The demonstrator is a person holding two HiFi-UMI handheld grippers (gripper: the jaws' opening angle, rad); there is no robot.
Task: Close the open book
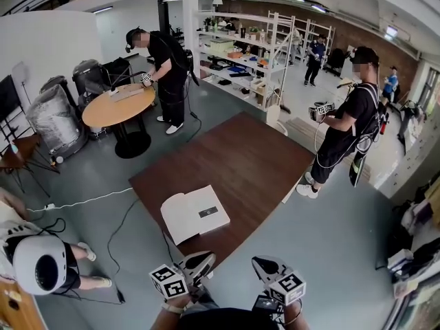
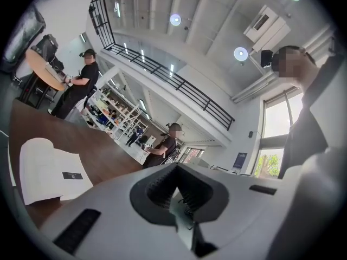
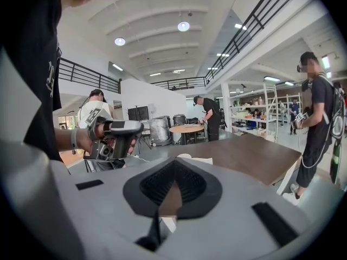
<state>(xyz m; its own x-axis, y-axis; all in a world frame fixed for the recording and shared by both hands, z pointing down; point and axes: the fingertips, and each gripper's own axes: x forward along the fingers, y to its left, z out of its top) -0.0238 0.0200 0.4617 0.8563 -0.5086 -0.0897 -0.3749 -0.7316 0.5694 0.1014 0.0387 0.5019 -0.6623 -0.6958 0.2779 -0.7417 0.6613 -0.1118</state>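
I am working two hand-held grippers, and both are clenched on nothing. In the left gripper view, the left gripper has its two ribbed jaws pressed together with no object between them. In the right gripper view, the right gripper shows the same: two jaws together, empty. That view also shows one hand wrapped round the left gripper's handle.

In the head view, the two grippers sit side by side at the near edge of the scene, left and right. Each carries one marker cube, two cubes in all, and both grippers point toward the far side and touch nothing.

Just beyond the left gripper lies one white book, flat on the near left part of one large brown table. One small dark label sits on its upward face, and its left edge curls upward. Neither gripper touches it.

Farther out, one round wooden table stands at the far left, with one person in black standing at it. A second person in black stands to the right of the brown table, holding a gripper with a marker cube. Two distant people stand far off near the white shelving. One seated person is at the near left.
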